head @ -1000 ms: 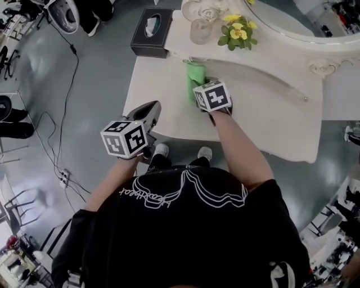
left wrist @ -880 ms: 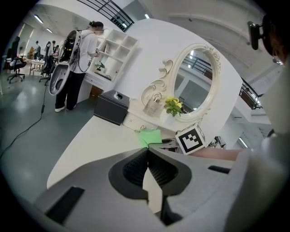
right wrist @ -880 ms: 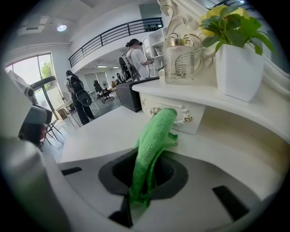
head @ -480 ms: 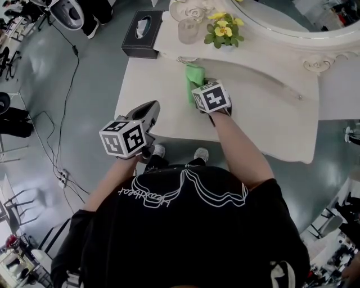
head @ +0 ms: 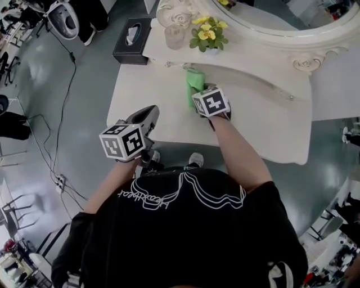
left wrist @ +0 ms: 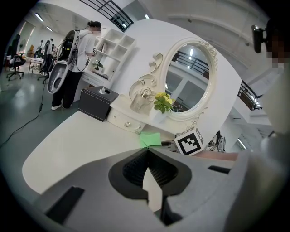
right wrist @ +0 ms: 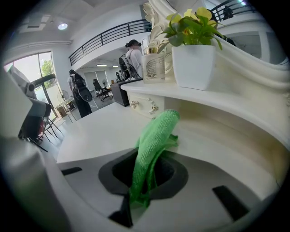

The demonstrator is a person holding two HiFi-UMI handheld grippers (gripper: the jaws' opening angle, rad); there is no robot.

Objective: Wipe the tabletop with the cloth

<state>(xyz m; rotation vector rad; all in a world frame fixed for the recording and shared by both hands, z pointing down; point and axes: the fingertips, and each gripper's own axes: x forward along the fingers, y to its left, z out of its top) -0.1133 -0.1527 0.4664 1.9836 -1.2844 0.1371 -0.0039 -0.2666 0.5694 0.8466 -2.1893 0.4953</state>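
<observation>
The right gripper [right wrist: 147, 158] had its jaws closed on the green cloth [right wrist: 156, 131]. A bunched fold ran down between them, and the rest of the cloth stuck out ahead toward the far side. In the head view the cloth lay in a narrow strip on the tabletop [head: 259, 118], at the far middle, close to the foot of the raised shelf [head: 247, 53]. Its lower folds seemed to rest on the surface, though the right gripper view showed the far end lifted a little.

The left gripper [left wrist: 148, 152] had its jaws together with nothing between them. It hung at the near left edge of the tabletop, well apart from the cloth, and took no part in the wiping.

On the shelf above the cloth stood a potted plant [head: 207, 35] with yellow flowers, and a glass jar [head: 174, 35] just left of it. The oval mirror [head: 270, 17] rose behind them. A black tissue box [head: 131, 40] sat off the far left corner.

As for progress, the cloth was gripped and down on the surface, so the wiping looked to be under way. The tabletop showed no stain, streak or damp mark in any view, so how much had been covered could not be told. Judging by where the cloth lay, the broad right part and the near left part were yet to be passed over.
</observation>
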